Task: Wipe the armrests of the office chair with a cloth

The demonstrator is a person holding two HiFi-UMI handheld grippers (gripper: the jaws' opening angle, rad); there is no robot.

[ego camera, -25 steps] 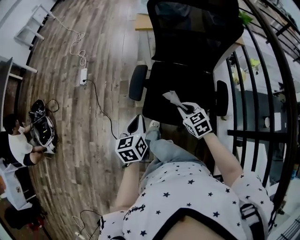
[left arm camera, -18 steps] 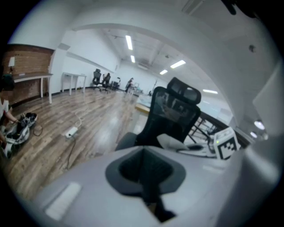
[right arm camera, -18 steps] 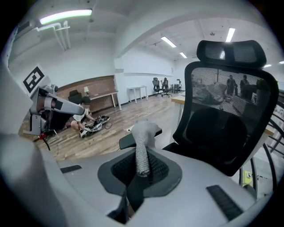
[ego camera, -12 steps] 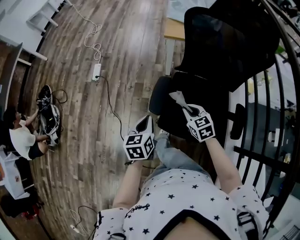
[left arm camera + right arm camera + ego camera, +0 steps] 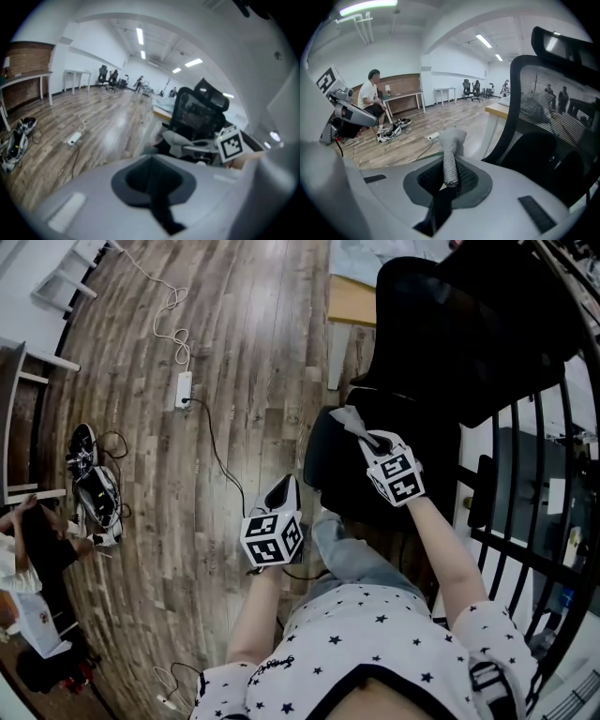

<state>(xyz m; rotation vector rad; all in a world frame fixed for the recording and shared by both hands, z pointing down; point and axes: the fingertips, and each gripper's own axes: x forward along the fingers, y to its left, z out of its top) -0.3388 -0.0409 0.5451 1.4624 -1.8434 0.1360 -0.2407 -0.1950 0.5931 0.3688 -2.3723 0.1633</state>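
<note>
The black office chair stands at the upper right of the head view, with one armrest on its left and the other on its right. My right gripper is shut on a grey cloth, whose free end hangs just over the left armrest's inner edge. In the right gripper view the cloth sticks up from the shut jaws, beside the mesh backrest. My left gripper hangs lower left of the chair, shut and empty; its own view shows the chair ahead.
Wooden floor all round. A power strip with a trailing cable lies to the left. Shoes and a person are at the far left. A black railing runs along the right, and a desk edge sits behind the chair.
My right gripper has carried the cloth up and left across the seat to the left armrest. The left gripper has stayed low beside my leg.
</note>
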